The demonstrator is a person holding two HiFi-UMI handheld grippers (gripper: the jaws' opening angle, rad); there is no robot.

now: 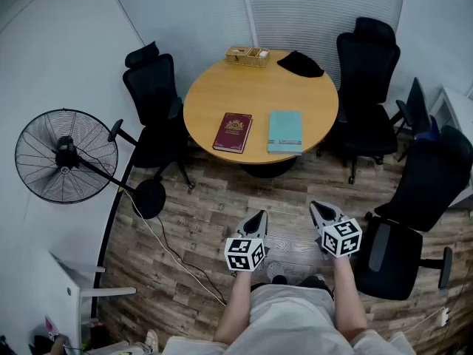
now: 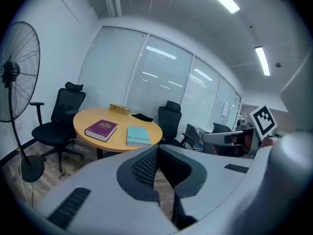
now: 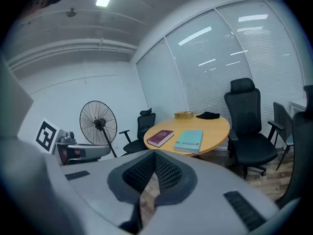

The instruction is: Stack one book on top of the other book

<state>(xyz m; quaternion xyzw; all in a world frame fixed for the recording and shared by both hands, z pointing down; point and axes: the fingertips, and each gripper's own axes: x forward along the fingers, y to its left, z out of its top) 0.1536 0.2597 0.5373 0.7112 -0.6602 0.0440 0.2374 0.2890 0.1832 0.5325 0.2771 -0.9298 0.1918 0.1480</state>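
The left gripper (image 1: 258, 217) and the right gripper (image 1: 316, 209) are held over the wooden floor (image 1: 214, 220), well apart from the books; both have their jaws closed together on nothing; beyond them stands the round table (image 1: 214, 95); on it the maroon book (image 1: 233, 132) and the teal book (image 1: 285, 131) lie flat, side by side, not touching; at the far edge are a wooden box (image 1: 247, 55) and a black cloth (image 1: 301, 63).

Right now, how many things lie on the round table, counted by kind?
Books: 2, red book and teal book
Box: 1
Black item: 1
Total: 4
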